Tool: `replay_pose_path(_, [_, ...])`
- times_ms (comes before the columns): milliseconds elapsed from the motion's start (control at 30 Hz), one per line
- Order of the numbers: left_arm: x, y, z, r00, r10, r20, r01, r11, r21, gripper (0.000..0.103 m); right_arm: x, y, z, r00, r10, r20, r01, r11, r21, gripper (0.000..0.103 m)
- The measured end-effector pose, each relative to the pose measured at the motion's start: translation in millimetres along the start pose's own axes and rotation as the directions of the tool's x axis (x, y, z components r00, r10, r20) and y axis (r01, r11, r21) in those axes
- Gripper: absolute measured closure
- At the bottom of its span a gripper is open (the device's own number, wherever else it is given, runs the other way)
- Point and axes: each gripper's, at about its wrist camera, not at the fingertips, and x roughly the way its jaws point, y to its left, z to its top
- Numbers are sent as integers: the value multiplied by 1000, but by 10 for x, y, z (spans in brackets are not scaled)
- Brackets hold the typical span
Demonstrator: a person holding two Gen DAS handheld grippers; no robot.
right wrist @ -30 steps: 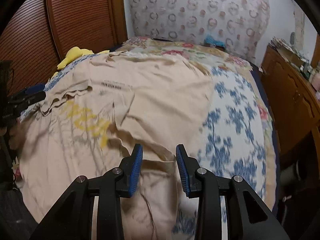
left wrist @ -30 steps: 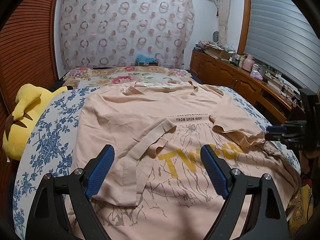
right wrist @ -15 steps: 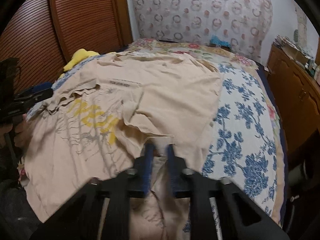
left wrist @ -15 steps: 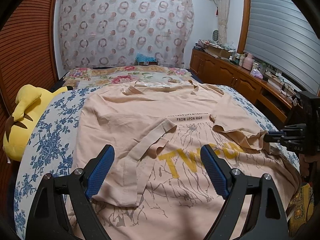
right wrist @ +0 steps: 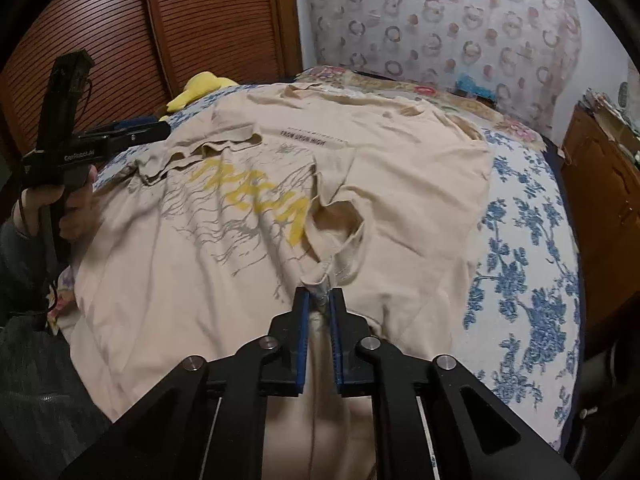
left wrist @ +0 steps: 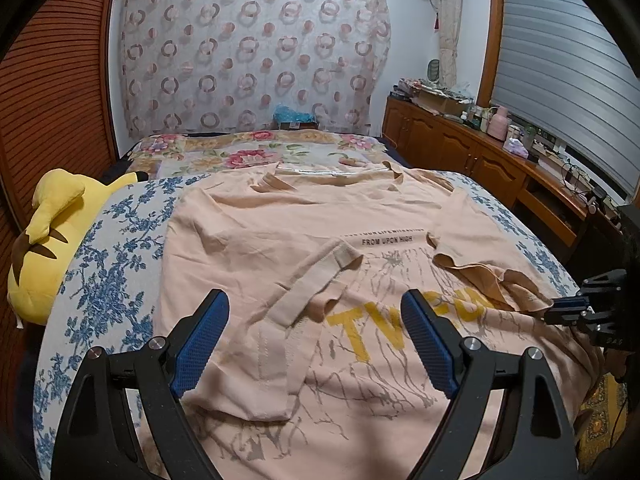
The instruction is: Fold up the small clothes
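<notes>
Shirt lies face up on the bed, both sleeves already turned in over the print; right tool pinches a bunched fold of the shirt's near edge by the right sleeve, jaws easing apart slightly with cloth between the pads. Left tool hovers wide open and empty above the left sleeve. To do this fold well, I judge the pinch must firm up before lifting, then carry the edge low and straight across, with the left tool pinning the opposite side against dragging.
</notes>
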Motion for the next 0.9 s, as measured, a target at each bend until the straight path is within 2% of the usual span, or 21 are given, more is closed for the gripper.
replay_pose_path(33, [3, 27, 19, 1000, 6, 0, -6, 1000, 2, 15, -20, -17, 21, 1000, 1, 7, -1, 1000, 6, 91])
replay_pose_path(67, [3, 50, 36, 1000, 12, 0, -12, 1000, 4, 15, -39, -14, 46, 1000, 0, 14, 0, 1000, 8, 86])
replay_pose_path(167, [16, 134, 114, 999, 38, -1, -38, 999, 19, 15, -149, -6, 120, 999, -24, 44, 24, 1000, 3, 61])
replay_pose_path(200, [30, 158, 143, 999, 46, -2, -46, 999, 25, 15, -174, -10, 136, 998, -29, 51, 29, 1000, 2, 59])
replay_pose_path(433, [200, 312, 329, 997, 79, -24, -78, 996, 53, 15, -137, -200, 314, 992, -112, 59, 111, 994, 22, 58])
replay_pose_path(667, [469, 463, 514, 991, 120, -58, -114, 989, 90, 15, 259, -591, 568, 983, -184, 31, 180, 979, 98, 58])
replay_pose_path(900, [763, 734, 683, 985, 139, -106, -130, 988, 84, 15, 630, -815, 829, 979, -202, 10, 198, 970, 138, 58])
